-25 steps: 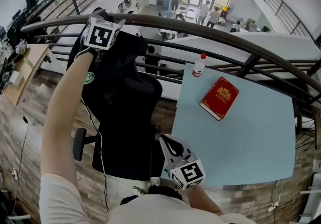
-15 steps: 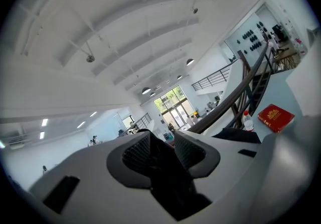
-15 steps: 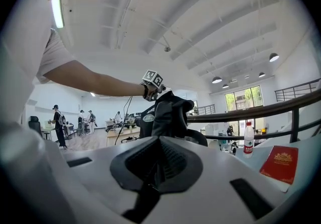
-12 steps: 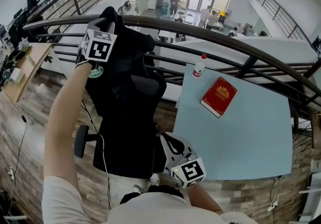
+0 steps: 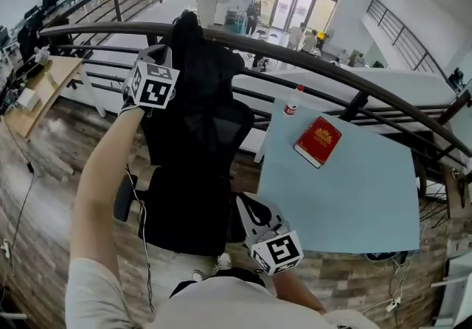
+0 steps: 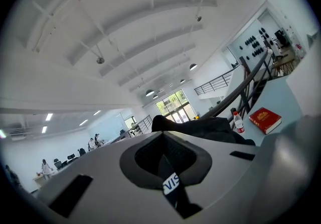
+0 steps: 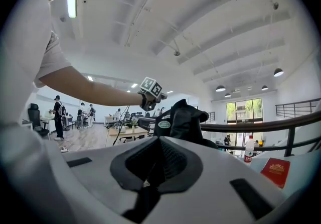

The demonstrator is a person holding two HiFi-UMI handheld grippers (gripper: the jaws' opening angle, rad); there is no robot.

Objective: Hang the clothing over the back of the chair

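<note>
Left arm outstretched, left tool (image 5: 158,69) raised, jaws shut, right tool (image 5: 243,206) low by torso, jaws together

A light blue table (image 5: 354,195) carries a red book (image 5: 318,142) and, near its far corner, an upright bottle (image 5: 292,102) with a red cap. A dark curved railing (image 5: 324,66) runs behind it. The floor (image 5: 51,172) is wood plank.

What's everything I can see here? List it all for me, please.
chair: one, black, left of the table
clothing: one, black, draped over the chair's top
table: one, pale blue, at right
book: one, red, on the table
bottle: one, clear with red cap, table's far corner
railing: one, dark, curving behind everything
desk: one, wooden, far left
left tongs: one, grey, raised beside the clothing, closing shut, nothing between
right tongs: one, grey, low beside the chair, shut
</note>
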